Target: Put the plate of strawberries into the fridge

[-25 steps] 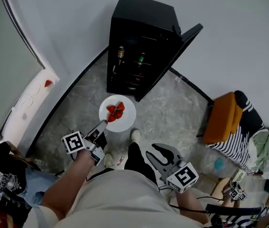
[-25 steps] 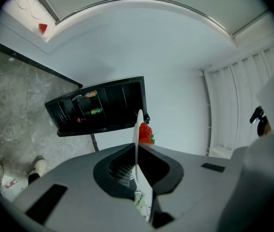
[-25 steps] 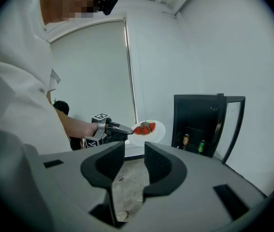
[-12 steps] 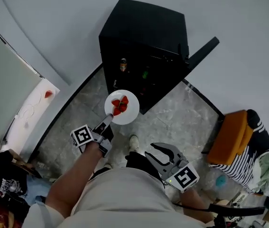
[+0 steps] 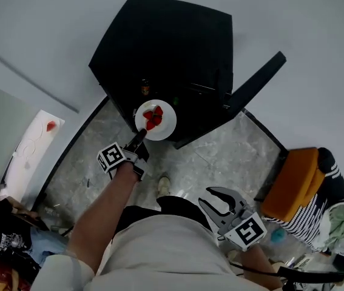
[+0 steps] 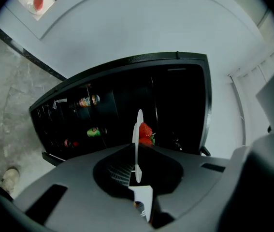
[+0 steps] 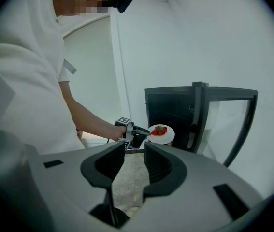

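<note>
A white plate [image 5: 163,126] carries a few red strawberries [image 5: 153,116]. My left gripper [image 5: 140,136] is shut on the plate's near rim and holds it level at the open front of the black fridge [image 5: 165,41]. In the left gripper view the plate [image 6: 137,139] shows edge-on between the jaws, with strawberries [image 6: 145,131] beyond and the dark fridge shelves [image 6: 127,105] behind. My right gripper [image 5: 211,197] hangs low by the body, open and empty. From the right gripper view I see the plate [image 7: 166,137] in front of the fridge [image 7: 173,112].
The fridge door [image 5: 253,86] stands open to the right. Bottles [image 6: 87,100] lie on the fridge's shelves. An orange chair [image 5: 290,174] with striped cloth [image 5: 323,187] stands at the right. A white counter [image 5: 29,147] holding one strawberry is at the left; a person [image 5: 2,235] sits below it.
The left gripper has carried the plate forward and up, from over the floor to the fridge's open front. The view has shifted closer to the fridge. The right gripper stays open.
</note>
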`<state>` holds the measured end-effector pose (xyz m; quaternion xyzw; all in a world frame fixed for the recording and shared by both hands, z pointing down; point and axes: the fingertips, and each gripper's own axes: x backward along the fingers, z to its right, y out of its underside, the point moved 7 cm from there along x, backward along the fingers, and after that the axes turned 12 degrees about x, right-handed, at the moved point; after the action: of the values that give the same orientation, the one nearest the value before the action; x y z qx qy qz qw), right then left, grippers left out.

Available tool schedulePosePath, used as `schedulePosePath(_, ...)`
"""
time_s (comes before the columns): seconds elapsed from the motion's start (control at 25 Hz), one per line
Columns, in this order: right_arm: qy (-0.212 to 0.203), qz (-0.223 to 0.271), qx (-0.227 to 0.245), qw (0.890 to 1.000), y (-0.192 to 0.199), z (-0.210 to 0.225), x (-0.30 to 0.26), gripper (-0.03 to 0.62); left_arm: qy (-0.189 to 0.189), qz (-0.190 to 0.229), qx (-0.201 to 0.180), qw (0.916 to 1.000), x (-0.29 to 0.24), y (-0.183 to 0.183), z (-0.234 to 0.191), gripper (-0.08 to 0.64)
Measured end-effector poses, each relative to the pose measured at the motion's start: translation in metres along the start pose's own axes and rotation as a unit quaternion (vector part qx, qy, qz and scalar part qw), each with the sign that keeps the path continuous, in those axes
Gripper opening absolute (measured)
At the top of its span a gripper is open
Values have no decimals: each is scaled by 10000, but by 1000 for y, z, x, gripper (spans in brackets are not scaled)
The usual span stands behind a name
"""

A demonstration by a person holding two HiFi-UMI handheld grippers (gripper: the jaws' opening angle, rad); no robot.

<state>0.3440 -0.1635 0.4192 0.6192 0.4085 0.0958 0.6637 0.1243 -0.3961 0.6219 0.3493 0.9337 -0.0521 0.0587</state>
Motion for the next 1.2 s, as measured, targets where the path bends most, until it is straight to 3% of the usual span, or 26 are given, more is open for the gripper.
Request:
schedulePosePath(0.4, 327, -720, -608, 9950, 38, 33, 32, 138, -359, 435, 106, 9984, -98, -40, -41, 25)
schedulePosePath(0.92, 394, -889, -968, 9905, 55, 49, 37, 137, -925, 583, 31, 9940, -145, -64, -65, 25)
schedulePosePath(1.08, 362, -851, -1018, 9905, 55, 53, 32, 138, -1311, 585, -322, 9891, -151, -68, -62, 26)
schedulePosePath(1.2, 345, -855, -1017, 9905, 55, 54, 31, 138, -1783, 539, -872, 9786, -154, -70, -59, 39)
